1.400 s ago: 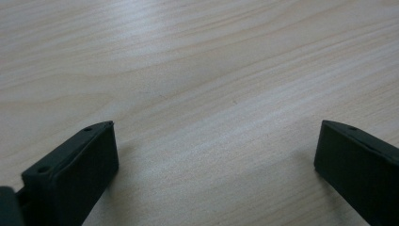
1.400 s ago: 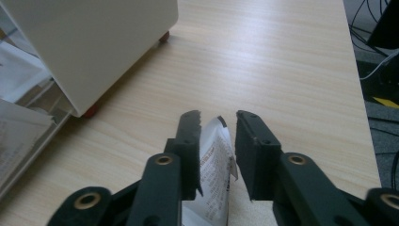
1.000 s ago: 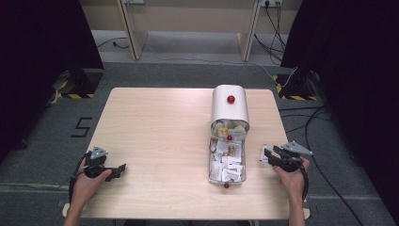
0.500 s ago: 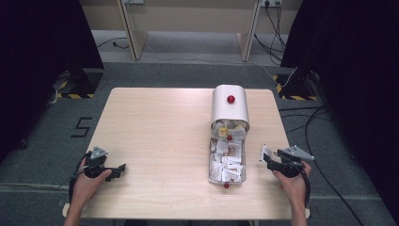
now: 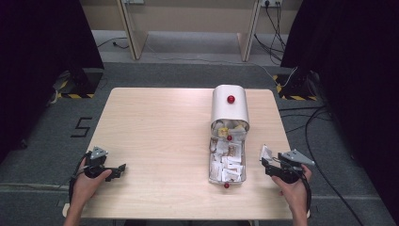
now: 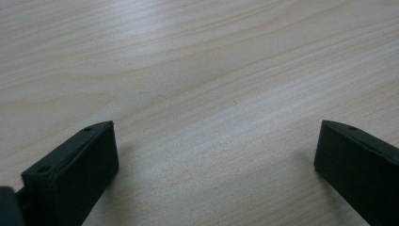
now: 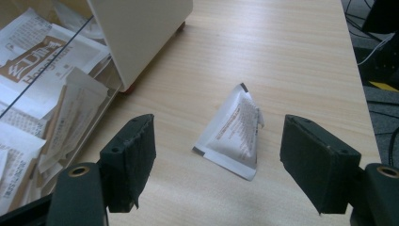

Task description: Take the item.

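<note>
The right gripper (image 7: 214,165), jaws just opened, stood apart from the packet (image 7: 233,134) lying right of the box (image 5: 227,162).

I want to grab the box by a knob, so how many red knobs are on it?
3: one on the lid, one at the mouth under the lid, one on the tray's near end. Others may be hidden.

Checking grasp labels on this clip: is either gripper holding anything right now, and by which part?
Nothing is held. The right gripper has just been opening; the white packet lies loose on the table between its jaws. The left gripper is open over bare wood.
</note>
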`<state>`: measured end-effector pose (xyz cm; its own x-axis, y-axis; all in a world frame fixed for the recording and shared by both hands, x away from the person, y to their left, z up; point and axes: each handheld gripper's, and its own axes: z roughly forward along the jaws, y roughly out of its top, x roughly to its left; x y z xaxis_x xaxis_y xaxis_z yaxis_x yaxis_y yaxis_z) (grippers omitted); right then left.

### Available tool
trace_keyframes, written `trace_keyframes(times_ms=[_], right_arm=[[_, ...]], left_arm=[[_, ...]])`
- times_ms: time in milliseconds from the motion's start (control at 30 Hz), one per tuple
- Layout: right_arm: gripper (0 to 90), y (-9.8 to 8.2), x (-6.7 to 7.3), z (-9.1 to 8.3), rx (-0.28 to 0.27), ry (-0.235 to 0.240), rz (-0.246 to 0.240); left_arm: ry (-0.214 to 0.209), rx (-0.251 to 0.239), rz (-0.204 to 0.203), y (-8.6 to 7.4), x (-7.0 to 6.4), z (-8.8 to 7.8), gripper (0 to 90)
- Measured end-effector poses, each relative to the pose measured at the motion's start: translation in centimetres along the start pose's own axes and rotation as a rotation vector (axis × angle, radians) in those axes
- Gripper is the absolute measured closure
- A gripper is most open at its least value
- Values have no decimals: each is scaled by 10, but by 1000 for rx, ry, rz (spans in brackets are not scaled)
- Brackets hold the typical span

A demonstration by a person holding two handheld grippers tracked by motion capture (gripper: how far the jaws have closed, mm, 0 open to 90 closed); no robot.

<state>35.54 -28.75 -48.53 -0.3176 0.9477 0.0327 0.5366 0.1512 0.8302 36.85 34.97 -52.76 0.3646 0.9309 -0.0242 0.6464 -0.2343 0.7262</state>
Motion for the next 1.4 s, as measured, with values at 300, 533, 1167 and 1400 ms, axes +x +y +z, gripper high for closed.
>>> trace_keyframes(times_ms=[300, 533, 1167, 1400], right_arm=[[276, -4, 8, -7, 3, 10, -14], [239, -10, 16, -11, 22, 22, -41], [170, -32, 27, -17, 69, 29, -53], [170, -39, 28, -21, 79, 29, -46]], left_arm=[[0, 0, 0, 0, 0, 0, 0], [1, 0, 0, 0, 0, 0, 0], [1, 0, 0, 0, 0, 0, 0], [0, 0, 0, 0, 0, 0, 0]])
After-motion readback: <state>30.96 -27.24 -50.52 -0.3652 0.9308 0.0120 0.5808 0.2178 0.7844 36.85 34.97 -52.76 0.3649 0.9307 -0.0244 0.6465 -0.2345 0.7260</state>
